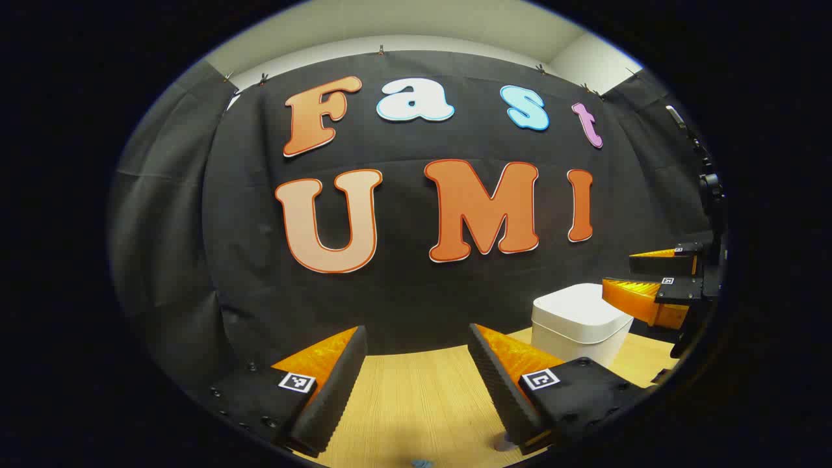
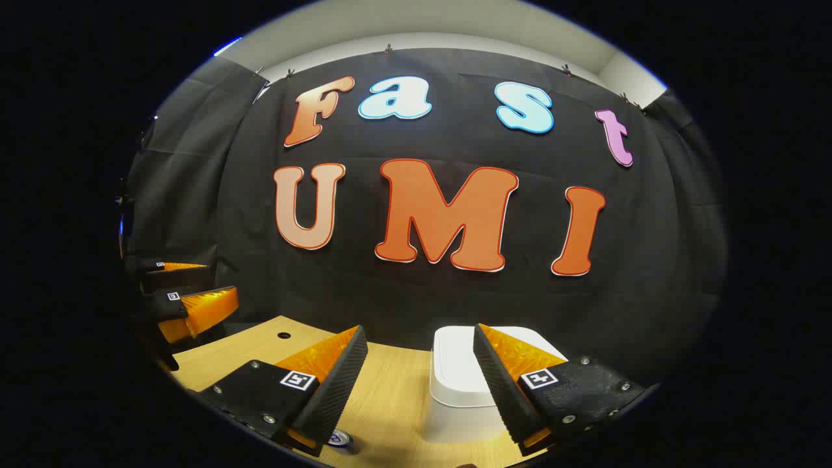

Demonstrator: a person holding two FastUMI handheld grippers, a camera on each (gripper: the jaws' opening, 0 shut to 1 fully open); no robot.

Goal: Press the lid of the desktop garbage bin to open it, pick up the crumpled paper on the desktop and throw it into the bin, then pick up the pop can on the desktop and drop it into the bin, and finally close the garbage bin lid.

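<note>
The white bin (image 2: 465, 383) stands on the worktop (image 2: 390, 390) with its lid down, directly ahead of and just below the right claw (image 2: 419, 370), whose fingers are spread and empty. The left claw (image 1: 416, 370), likewise spread, has the bin off to its right; the right claw is nearer. A can top (image 2: 338, 439) shows near the right claw's left finger.

One white garbage bin (image 2: 465, 374) with its lid down stands on one wooden desktop (image 1: 416, 396), two grippers hover, left (image 1: 416, 338) and right (image 2: 419, 338), and one pop can (image 2: 339, 439) peeks at the near edge
</note>
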